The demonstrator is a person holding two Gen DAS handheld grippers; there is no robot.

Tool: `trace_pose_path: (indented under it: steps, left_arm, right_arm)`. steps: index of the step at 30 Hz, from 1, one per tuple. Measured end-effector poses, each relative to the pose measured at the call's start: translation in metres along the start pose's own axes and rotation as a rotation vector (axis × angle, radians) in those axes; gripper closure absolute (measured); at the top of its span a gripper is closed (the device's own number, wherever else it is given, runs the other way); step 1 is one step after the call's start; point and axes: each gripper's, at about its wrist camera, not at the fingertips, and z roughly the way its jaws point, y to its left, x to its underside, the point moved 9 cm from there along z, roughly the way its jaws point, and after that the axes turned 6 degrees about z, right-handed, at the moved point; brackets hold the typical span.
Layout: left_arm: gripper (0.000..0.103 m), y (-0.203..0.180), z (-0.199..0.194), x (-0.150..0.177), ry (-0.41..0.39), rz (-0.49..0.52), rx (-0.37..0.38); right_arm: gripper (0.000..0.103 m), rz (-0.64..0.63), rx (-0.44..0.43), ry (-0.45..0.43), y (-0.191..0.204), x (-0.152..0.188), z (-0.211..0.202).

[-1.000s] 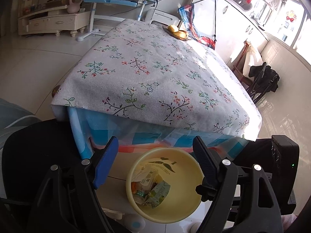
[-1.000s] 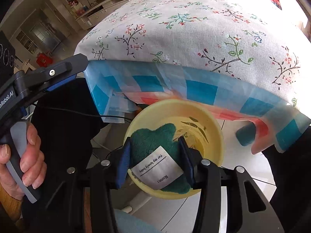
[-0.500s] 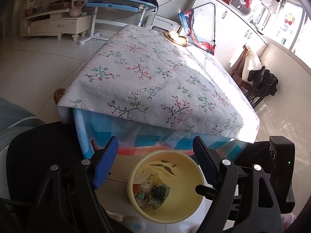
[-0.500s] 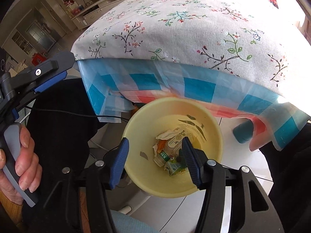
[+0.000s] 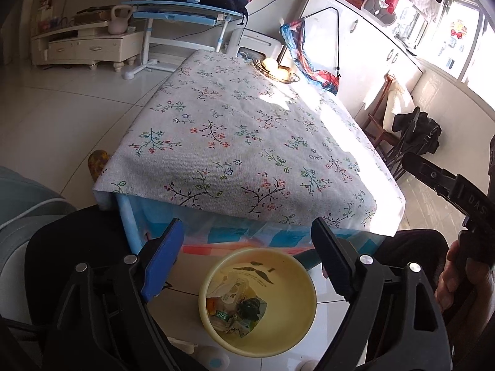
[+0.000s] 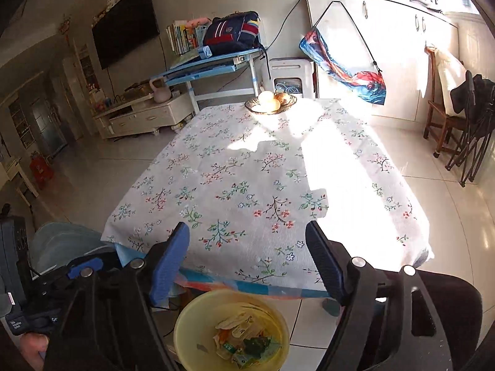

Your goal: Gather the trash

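Yellow bin (image 5: 304, 281) lower centre of frame, crumpled wrappers (image 5: 236, 304) piled inside. Trash looks light, soft, crinkly; pinch by folded edge. Left gripper (image 5: 247, 256) and right gripper (image 6: 247, 253) both spread wide, empty.

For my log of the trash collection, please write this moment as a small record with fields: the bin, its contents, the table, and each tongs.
bin: round yellow plastic bin on the tiled floor, by the near table edge
contents: crumpled wrappers and a dark green cloth piece at the bottom
table: floral white tablecloth over a blue checked sheet; only a wire bowl of fruit at the far end
left tongs: open, empty, above the bin
right tongs: open, empty, over the near table edge
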Motion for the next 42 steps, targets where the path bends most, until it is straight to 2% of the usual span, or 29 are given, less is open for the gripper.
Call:
trace_pose_path:
  steps: [3, 7, 14, 26, 42]
  left_arm:
    - [0.016, -0.012, -0.017, -0.022, -0.041, 0.021, -0.014]
    - [0.013, -0.029, -0.043, -0.045, -0.098, 0.053, -0.033]
    - [0.008, -0.056, -0.083, -0.061, -0.164, 0.108, -0.068]
    - [0.007, -0.072, -0.135, -0.068, -0.237, 0.165, -0.135]
    - [0.007, -0.075, -0.182, -0.060, -0.280, 0.196, -0.174]
  right_arm:
    - [0.022, -0.002, 0.032, -0.082, 0.002, -0.019, -0.018]
    - [0.015, -0.021, 0.065, -0.166, 0.004, -0.025, -0.047]
    - [0.011, -0.051, 0.080, -0.223, 0.011, -0.021, -0.079]
    - [0.008, -0.066, 0.143, -0.304, 0.016, -0.020, -0.120]
    - [0.008, -0.069, 0.197, -0.371, 0.024, -0.015, -0.153]
